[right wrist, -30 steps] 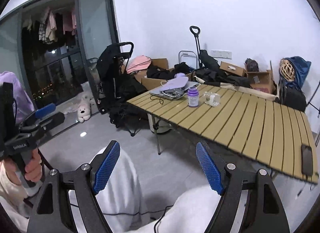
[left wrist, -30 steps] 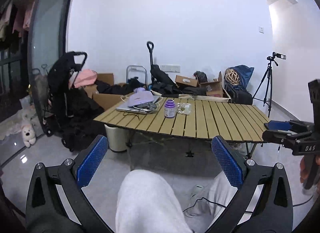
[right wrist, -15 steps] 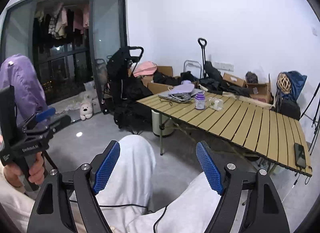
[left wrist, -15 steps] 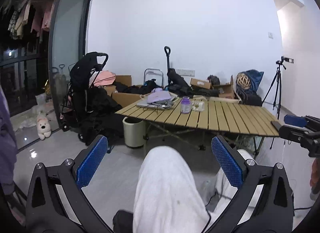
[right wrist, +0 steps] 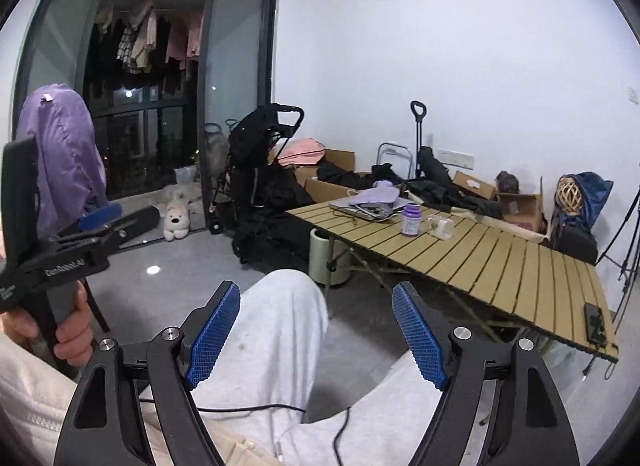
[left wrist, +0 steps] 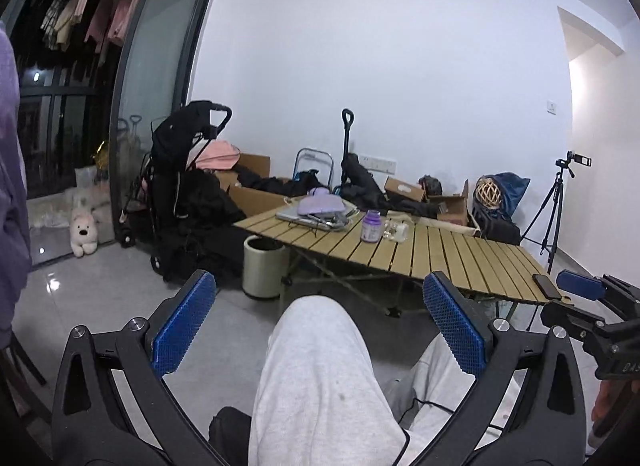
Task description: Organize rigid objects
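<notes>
A purple bottle (left wrist: pixel 371 226) and a small clear container (left wrist: pixel 396 230) stand on the slatted wooden table (left wrist: pixel 460 258), far ahead of me. Both also show in the right wrist view, the bottle (right wrist: pixel 411 219) and the container (right wrist: pixel 440 225). A laptop with a purple cloth (left wrist: pixel 320 210) lies at the table's far left. A black phone (right wrist: pixel 595 322) lies near the table's right front corner. My left gripper (left wrist: pixel 320 326) is open and empty above my grey-trousered knee. My right gripper (right wrist: pixel 316 338) is open and empty too, well short of the table.
A white bin (left wrist: pixel 263 266) stands under the table's left end. A black stroller (left wrist: pixel 188 181), cardboard boxes (left wrist: pixel 256 185) and bags crowd the back wall. A tripod (left wrist: pixel 556 201) stands at the right. A plush toy (left wrist: pixel 83 231) sits by the glass door.
Both grippers have pulled back and away from the table, which now looks smaller and farther. Both stayed open and empty.
</notes>
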`<action>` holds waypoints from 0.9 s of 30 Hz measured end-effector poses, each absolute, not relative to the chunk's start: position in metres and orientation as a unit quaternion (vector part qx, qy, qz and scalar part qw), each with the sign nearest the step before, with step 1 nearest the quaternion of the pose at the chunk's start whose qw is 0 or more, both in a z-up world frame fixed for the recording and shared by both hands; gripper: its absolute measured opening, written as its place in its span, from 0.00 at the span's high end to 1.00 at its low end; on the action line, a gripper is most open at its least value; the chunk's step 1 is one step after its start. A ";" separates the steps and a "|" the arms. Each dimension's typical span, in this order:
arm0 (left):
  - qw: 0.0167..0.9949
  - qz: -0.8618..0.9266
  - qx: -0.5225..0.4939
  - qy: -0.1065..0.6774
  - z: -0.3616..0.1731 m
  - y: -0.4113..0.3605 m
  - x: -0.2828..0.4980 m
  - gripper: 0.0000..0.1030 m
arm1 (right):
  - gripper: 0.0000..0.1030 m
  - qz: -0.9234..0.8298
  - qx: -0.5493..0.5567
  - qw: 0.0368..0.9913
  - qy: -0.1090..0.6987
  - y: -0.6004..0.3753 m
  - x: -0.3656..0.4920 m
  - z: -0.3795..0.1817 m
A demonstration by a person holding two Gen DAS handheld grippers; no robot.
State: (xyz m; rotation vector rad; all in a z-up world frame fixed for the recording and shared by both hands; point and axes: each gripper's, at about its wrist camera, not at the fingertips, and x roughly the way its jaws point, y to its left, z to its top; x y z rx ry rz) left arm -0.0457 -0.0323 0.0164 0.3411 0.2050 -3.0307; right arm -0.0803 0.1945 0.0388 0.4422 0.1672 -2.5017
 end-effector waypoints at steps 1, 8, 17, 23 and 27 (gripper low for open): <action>0.040 -0.991 0.113 0.067 0.015 -0.032 -0.047 0.00 | 0.19 -0.939 0.166 0.295 0.061 0.194 -0.081 0.039; 0.023 -0.991 0.123 0.052 0.011 -0.017 -0.046 0.00 | 0.19 -0.936 0.165 0.305 0.062 0.187 -0.078 0.039; 0.013 -0.991 0.123 0.052 0.013 -0.019 -0.044 0.00 | 0.19 -0.938 0.130 0.310 0.082 0.180 -0.064 0.048; 0.004 -0.992 0.123 0.037 0.016 -0.012 -0.040 0.00 | 0.19 -0.938 0.129 0.312 0.077 0.181 -0.065 0.044; -0.001 -0.994 0.111 0.013 0.018 -0.002 -0.033 0.00 | 0.19 -0.941 0.127 0.309 0.058 0.190 -0.066 0.045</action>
